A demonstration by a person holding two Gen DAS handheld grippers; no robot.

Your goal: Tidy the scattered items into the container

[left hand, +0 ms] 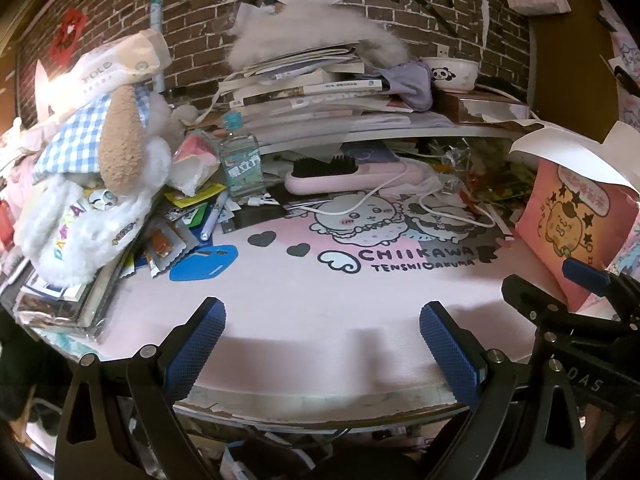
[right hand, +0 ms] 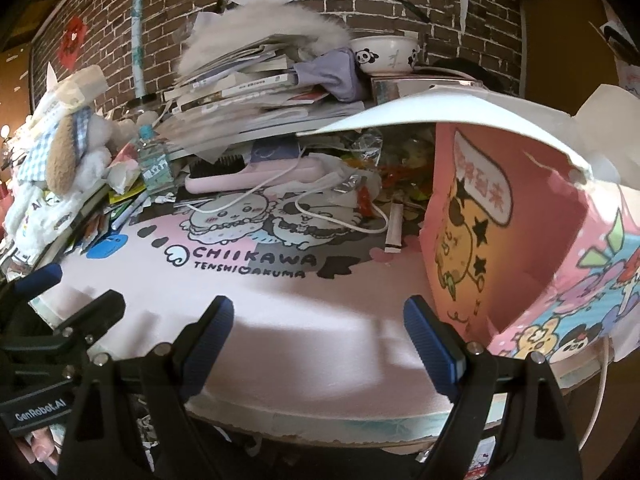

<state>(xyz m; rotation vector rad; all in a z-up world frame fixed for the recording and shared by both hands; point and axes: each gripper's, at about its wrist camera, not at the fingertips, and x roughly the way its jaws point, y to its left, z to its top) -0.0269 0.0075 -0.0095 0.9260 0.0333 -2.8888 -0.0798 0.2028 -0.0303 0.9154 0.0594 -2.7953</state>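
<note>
The pink cartoon box (right hand: 500,240) — the container — stands open at the right edge of the worktop (right hand: 300,320), just beside the right claw (right hand: 318,344). The scattered packets (left hand: 168,240) and pen (left hand: 212,216) lie far left, nearer the left claw (left hand: 322,340) — both claws spread, empty.

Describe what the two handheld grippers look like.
Both match: the left gripper and right gripper have black linkage arms with silver pivot pins and two fingers faced with blue, cross-hatched pads. The left gripper's body carries white "GenRobot.AI" lettering in the right wrist view. No sleeves show.
</note>
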